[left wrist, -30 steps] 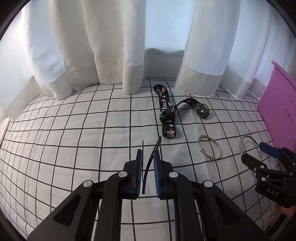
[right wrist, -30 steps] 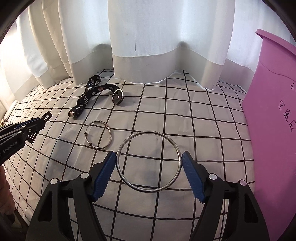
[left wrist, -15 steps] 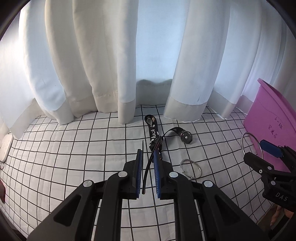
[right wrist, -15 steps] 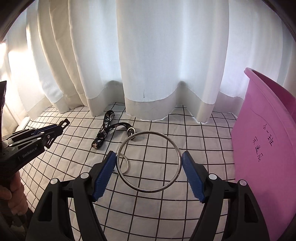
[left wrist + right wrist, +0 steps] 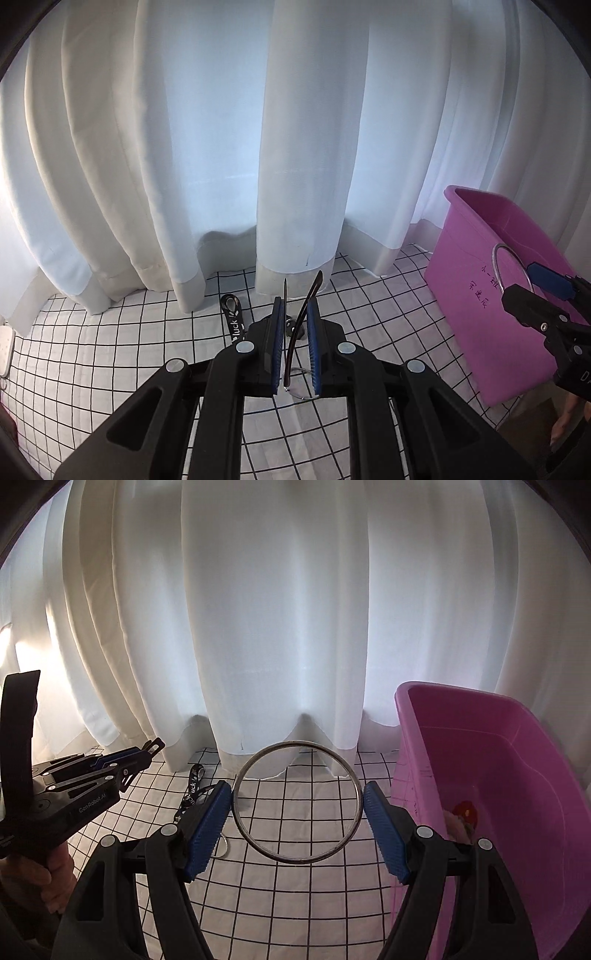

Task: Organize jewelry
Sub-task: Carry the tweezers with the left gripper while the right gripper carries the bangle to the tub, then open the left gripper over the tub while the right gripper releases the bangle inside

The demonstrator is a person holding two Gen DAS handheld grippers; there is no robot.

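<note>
My left gripper is shut on a thin dark bangle held edge-on, high above the checked cloth. My right gripper is shut on a large silver bangle spanning its blue pads, held in the air left of the pink bin. The right gripper and its bangle also show at the right of the left wrist view, in front of the pink bin. A small silver ring lies on the cloth. The left gripper shows at the left of the right wrist view.
A black lanyard strap lies on the checked cloth near the white curtains. The pink bin holds a small red item at its bottom. A white object sits at the cloth's far left edge.
Both grippers have risen well above the cloth with their bangles. The right gripper has moved toward the pink bin, whose inside now shows.
</note>
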